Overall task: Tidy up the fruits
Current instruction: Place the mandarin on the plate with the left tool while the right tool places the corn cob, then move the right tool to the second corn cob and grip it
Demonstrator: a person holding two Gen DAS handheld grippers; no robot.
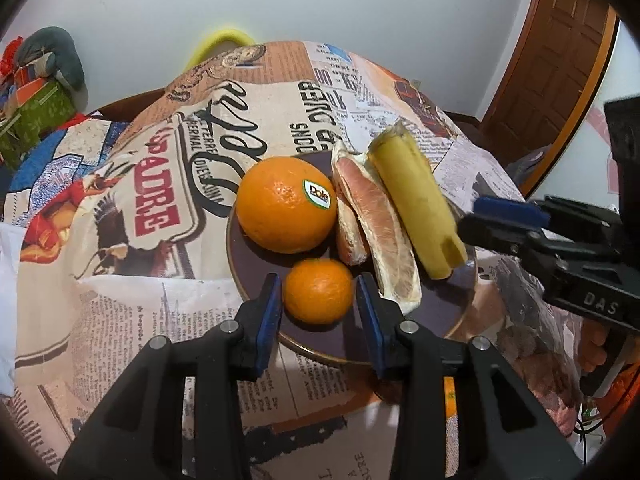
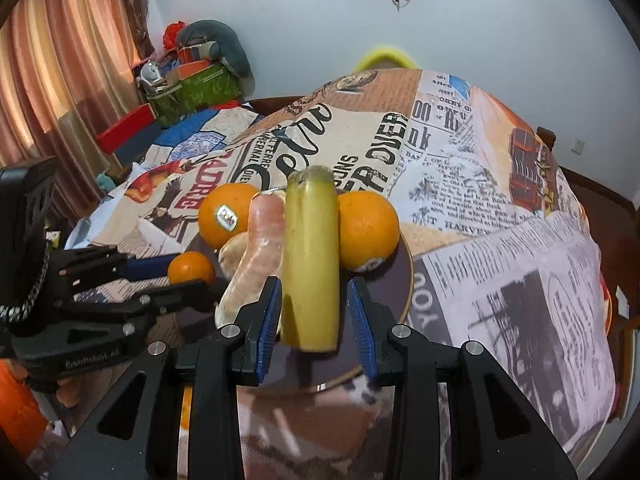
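At frame centre, the left gripper (image 1: 318, 300) is spreading wide around the small orange (image 1: 318, 291); the right gripper (image 2: 314, 308) is gaping around the banana (image 2: 311, 256).

Count on plate (image 1: 256, 280): 1 plate. Large oranges: 2 (image 2: 228, 220) (image 2: 368, 230), both stickered. Small mandarin (image 1: 318, 291): 1, at 6 o'clock. Banana (image 1: 416, 204): 1. Peeled pomelo segments: 2 (image 1: 384, 236) (image 1: 349, 236).
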